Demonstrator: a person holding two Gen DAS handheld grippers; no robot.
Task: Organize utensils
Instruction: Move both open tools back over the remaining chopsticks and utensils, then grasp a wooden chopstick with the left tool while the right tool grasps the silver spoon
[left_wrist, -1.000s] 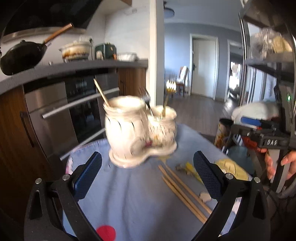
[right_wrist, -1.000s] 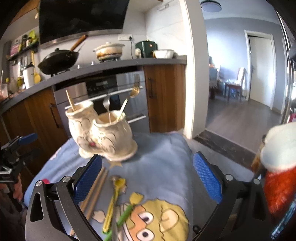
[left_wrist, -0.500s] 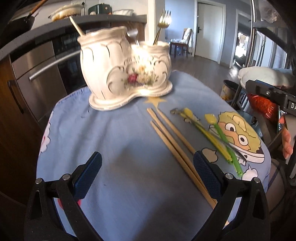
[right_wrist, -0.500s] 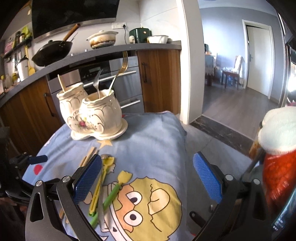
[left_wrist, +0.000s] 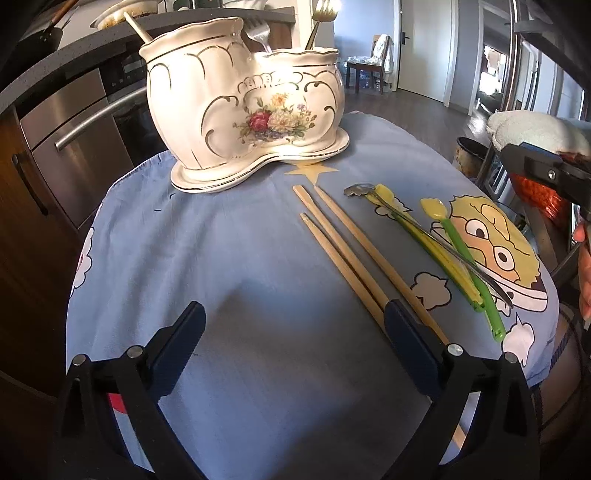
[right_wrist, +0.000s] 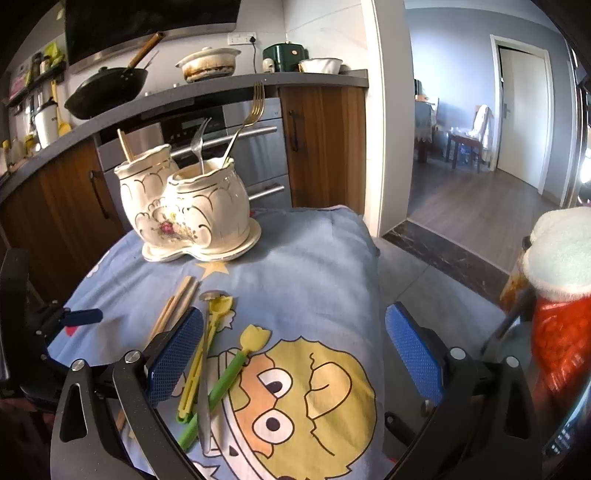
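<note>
A white two-pot ceramic holder (left_wrist: 243, 110) stands at the far side of a small worktop covered with a blue cartoon-print cloth (left_wrist: 221, 258). Its taller pot holds one chopstick (left_wrist: 136, 26); its lower pot holds a silver fork (right_wrist: 199, 144) and a gold fork (right_wrist: 247, 118), both tines up.

On the cloth in front of the holder lie three loose chopsticks (left_wrist: 354, 254), side by side and close together, running from near the holder toward the near right edge. Just to their right lie a yellow utensil (left_wrist: 417, 236), a green-handled utensil with a yellow head (left_wrist: 465, 266) and a metal utensil (left_wrist: 436, 243); the three overlap and cross one another over the cartoon face. What kind of utensil each is cannot be told.

The left gripper (left_wrist: 295, 350) hovers low over the near part of the cloth, jaws wide and empty; its right finger (left_wrist: 406, 339) overlaps the near ends of the loose chopsticks in the left wrist view, though contact cannot be judged. The right gripper (right_wrist: 295, 354) hangs above the cartoon face, jaws likewise wide and holding nothing, its left finger (right_wrist: 173, 354) in front of the yellow utensil and the chopsticks.

Behind the worktop is a kitchen counter (right_wrist: 184, 92) with a wok (right_wrist: 103, 88) and a pot (right_wrist: 210, 66), above an oven (right_wrist: 207, 129).
</note>
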